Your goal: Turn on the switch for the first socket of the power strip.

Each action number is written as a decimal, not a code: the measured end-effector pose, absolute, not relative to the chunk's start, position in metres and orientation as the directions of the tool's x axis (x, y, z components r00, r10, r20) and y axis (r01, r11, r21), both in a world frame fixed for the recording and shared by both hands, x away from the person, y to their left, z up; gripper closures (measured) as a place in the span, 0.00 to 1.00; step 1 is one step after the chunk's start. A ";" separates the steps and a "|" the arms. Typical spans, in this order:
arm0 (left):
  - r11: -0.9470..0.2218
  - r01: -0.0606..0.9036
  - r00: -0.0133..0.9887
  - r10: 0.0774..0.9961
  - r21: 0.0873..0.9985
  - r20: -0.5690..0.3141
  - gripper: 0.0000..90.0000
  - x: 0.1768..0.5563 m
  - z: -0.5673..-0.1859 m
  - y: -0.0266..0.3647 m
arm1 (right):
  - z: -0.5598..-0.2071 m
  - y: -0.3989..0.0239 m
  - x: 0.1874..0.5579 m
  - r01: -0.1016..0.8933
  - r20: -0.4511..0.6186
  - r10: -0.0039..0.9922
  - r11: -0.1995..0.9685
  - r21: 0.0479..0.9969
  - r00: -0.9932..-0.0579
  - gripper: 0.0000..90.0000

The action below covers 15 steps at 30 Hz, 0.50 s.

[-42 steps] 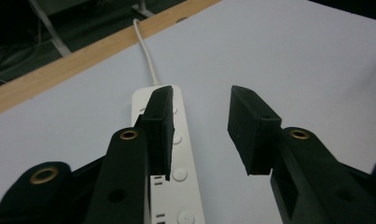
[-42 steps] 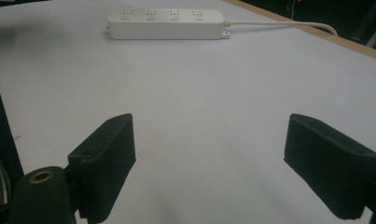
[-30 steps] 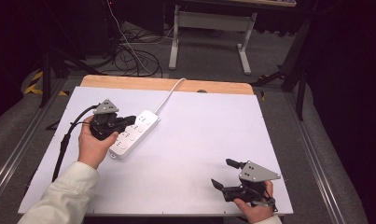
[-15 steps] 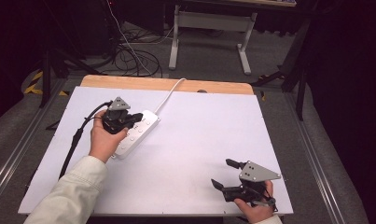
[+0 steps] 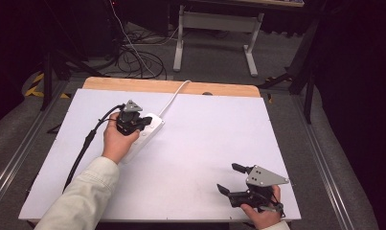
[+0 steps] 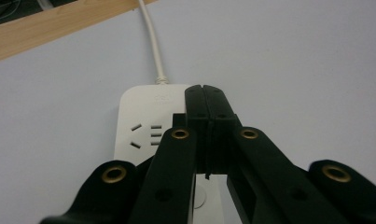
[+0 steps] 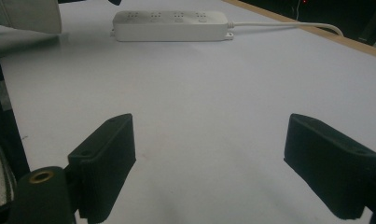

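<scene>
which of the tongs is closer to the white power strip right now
Left. The left tongs sit shut right over the power strip near its cord end. The right tongs rest open at the table's near right corner, far from it.

- the long white plastic power strip (image 5: 150,132) lies on the left half of the flat white tabletop (image 5: 205,143), its cord (image 5: 174,93) running off over the far wooden edge (image 5: 171,86)
- left gripper (image 5: 135,123) sits right over the strip's far end, jaws pressed together
- right gripper (image 5: 231,177) is way off at the near right corner, jaws spread, pointing toward the strip
</scene>
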<state>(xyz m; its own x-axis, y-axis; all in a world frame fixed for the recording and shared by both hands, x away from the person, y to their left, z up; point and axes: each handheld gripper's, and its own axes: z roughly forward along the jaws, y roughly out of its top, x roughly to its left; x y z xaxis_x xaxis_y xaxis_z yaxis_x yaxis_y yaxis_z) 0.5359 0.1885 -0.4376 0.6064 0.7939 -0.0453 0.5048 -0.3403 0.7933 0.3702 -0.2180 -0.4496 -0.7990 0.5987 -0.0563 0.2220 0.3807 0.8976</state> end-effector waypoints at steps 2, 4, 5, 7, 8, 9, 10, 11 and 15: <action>-0.334 0.514 0.597 0.801 0.790 -0.051 1.00 0.538 -0.439 0.188 | -0.450 -0.218 0.370 0.223 -0.054 0.598 0.379 0.898 -0.800 0.19; -0.325 0.523 0.588 0.807 0.788 -0.058 1.00 0.540 -0.441 0.187 | -0.450 -0.218 0.370 0.222 -0.055 0.598 0.380 0.898 -0.800 0.19; -0.318 0.530 0.586 0.807 0.786 -0.069 1.00 0.541 -0.443 0.187 | -0.450 -0.218 0.370 0.222 -0.055 0.597 0.380 0.898 -0.800 0.19; -0.312 0.546 0.573 0.816 0.777 -0.075 1.00 0.542 -0.445 0.185 | -0.450 -0.218 0.370 0.222 -0.054 0.597 0.380 0.898 -0.801 0.19; -0.316 0.548 0.570 0.819 0.774 -0.069 1.00 0.543 -0.446 0.185 | -0.450 -0.218 0.370 0.223 -0.054 0.597 0.380 0.898 -0.800 0.19; -0.315 0.557 0.566 0.821 0.769 -0.074 1.00 0.543 -0.447 0.185 | -0.450 -0.218 0.370 0.222 -0.054 0.597 0.380 0.898 -0.801 0.19; -0.301 0.569 0.559 0.824 0.766 -0.091 1.00 0.543 -0.448 0.183 | -0.450 -0.218 0.370 0.222 -0.054 0.596 0.380 0.898 -0.801 0.19; -0.302 0.569 0.559 0.824 0.765 -0.090 1.00 0.544 -0.448 0.183 | -0.450 -0.218 0.370 0.222 -0.054 0.596 0.380 0.898 -0.801 0.19; -0.289 0.586 0.543 0.834 0.757 -0.102 1.00 0.545 -0.450 0.181 | -0.450 -0.218 0.370 0.221 -0.055 0.595 0.381 0.898 -0.802 0.19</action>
<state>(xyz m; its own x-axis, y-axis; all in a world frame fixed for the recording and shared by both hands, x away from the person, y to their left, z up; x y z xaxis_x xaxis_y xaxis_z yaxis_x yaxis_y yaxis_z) 0.5451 0.1810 -0.4501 0.5426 0.8338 -0.1017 0.5856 -0.2887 0.7574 0.3698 -0.2181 -0.4498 -0.8020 0.5947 -0.0552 0.2208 0.3811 0.8978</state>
